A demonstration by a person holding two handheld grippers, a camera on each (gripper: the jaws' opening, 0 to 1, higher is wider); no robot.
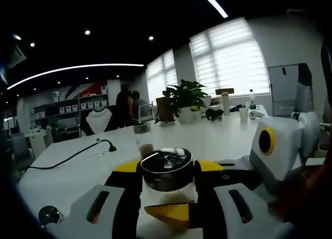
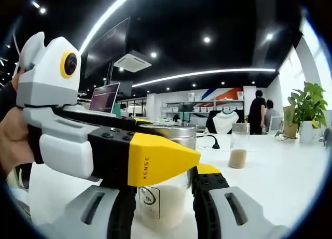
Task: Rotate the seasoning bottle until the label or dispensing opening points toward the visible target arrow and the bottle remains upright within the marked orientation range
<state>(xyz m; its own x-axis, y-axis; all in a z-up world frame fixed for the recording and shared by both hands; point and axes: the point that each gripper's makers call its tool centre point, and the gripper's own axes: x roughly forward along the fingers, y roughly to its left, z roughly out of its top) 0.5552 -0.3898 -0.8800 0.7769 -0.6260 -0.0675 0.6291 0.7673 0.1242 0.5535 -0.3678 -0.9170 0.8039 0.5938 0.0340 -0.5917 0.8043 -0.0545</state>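
Dead ahead, 12 o'clock | seasoning bottle [image 1: 167, 171] upright (label faces right gripper view) | left gripper [image 1: 167, 190] and right gripper [image 2: 162, 200] both clamped on it

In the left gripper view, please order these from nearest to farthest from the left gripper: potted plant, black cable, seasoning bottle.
1. Seasoning bottle: between the left gripper's jaws.
2. Black cable: on the table, to the left.
3. Potted plant: at the table's far end, by the windows.

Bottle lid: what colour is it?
Shiny black with a silvery metal rim, on the bottle lid; clearest in the left gripper view.
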